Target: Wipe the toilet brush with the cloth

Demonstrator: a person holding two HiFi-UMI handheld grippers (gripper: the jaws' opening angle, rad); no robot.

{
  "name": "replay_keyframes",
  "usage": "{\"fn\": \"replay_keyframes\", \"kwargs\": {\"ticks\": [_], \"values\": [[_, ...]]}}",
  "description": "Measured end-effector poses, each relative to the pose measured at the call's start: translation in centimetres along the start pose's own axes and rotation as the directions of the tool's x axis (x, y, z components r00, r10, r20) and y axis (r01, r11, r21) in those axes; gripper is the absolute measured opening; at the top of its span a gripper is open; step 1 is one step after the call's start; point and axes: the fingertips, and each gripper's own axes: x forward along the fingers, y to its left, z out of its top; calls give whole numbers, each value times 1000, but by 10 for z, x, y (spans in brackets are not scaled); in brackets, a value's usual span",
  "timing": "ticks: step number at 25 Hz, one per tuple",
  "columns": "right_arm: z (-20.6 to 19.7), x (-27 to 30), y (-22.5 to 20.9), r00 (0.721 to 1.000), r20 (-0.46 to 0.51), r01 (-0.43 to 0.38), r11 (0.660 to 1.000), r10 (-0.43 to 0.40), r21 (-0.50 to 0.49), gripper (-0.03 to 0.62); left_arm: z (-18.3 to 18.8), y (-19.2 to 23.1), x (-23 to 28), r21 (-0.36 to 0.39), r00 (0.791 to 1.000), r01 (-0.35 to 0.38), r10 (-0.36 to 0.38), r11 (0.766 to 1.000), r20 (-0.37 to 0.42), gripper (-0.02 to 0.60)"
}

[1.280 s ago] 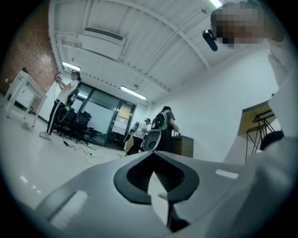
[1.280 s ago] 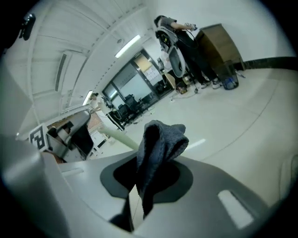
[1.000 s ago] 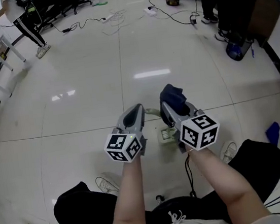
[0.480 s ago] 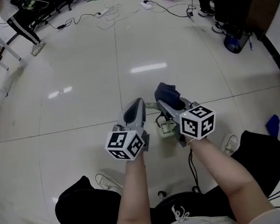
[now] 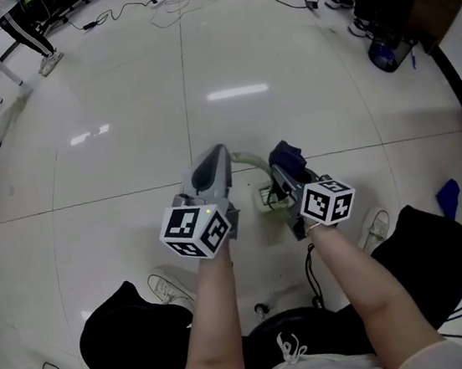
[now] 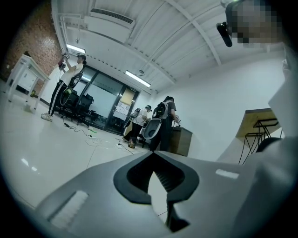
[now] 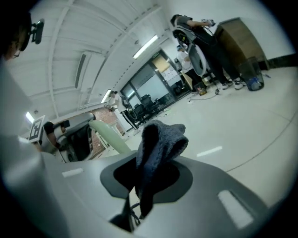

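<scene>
The brush (image 5: 249, 161) is gripped near its handle end by the left tongs (image 5: 219, 154), which are drawn narrow upon it. Its head is seen lower, between the two grippers, above the floor (image 5: 117, 152). A dark cloth (image 7: 160, 139) is clamped in the right tongs (image 5: 283, 172) and bunched just beside the handle; whether they touch cannot be told.

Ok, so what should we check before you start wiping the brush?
1. Cloth pinched in the right gripper: ok.
2. Brush handle held by the left gripper: ok, its jaws are nearly together on a pale strip.
3. Cloth touching the handle: cannot tell, they are close beside each other.
4. Bristle end in sight: cannot tell.
5. People far from both grippers: ok.
</scene>
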Motion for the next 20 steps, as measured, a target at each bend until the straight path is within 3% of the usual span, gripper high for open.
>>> {"fn": "replay_keyframes", "kwargs": {"ticks": [10, 14, 17, 18, 20], "values": [[-82, 6, -69, 993, -68, 111, 957, -97, 269, 63, 1, -3, 3, 24, 1000, 4, -4, 1000, -4, 6], [-107, 5, -87, 994, -48, 107, 872, -96, 477, 63, -1, -3, 3, 22, 1000, 7, -7, 1000, -1, 6], [-111, -3, -97, 993, -19, 111, 822, -121, 558, 63, -1, -3, 4, 33, 1000, 11, -11, 999, -4, 6], [-105, -7, -98, 991, -11, 118, 825, -133, 553, 63, -1, -3, 5, 34, 1000, 12, -12, 999, -7, 6], [-79, -14, -86, 994, 40, 69, 874, -100, 481, 63, -2, -2, 5, 24, 1000, 16, -16, 1000, -10, 6]]}}
